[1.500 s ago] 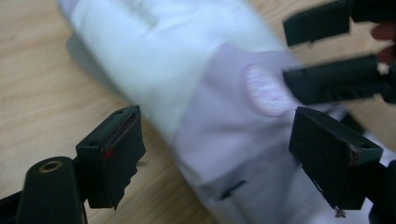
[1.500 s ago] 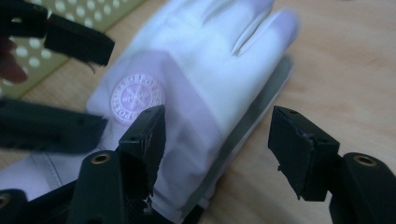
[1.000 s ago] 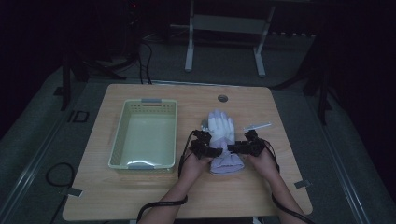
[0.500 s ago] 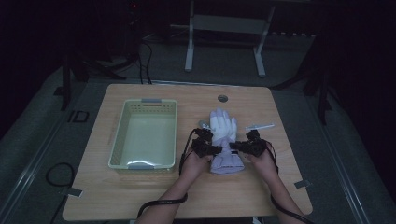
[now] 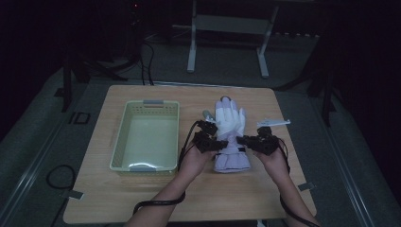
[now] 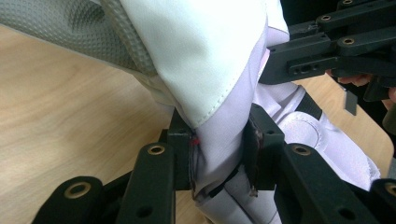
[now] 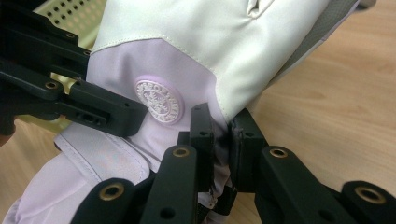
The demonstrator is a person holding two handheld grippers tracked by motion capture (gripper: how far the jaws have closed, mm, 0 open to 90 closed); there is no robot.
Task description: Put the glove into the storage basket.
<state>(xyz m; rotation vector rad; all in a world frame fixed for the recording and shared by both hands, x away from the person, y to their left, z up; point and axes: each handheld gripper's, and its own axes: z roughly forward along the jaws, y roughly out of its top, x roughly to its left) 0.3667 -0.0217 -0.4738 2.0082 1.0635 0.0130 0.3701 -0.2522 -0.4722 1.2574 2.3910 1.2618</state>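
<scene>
Two claws grip a white and lilac glove at its wrist, lifting it above the wooden worktop.

Seen from the high view, the left claw (image 5: 218, 143) and the right claw (image 5: 242, 140) pinch opposite sides of the glove (image 5: 230, 124), which sits beside a pale green basket (image 5: 124, 137) on the worktop (image 5: 118, 198); its long axis runs away from the person, fingers pointing to the far edge and cuff toward the person. The left gripper view adds a close look: jaws just closed, pressing a fold of lilac fabric, with a textured grey palm patch (image 6: 70, 28) overhead. The right gripper view shows its jaws also just closed on the glove's edge, near a round embossed badge (image 7: 157, 101). Compared with a second ago, the glove's cuff has come up off the worktop.
</scene>
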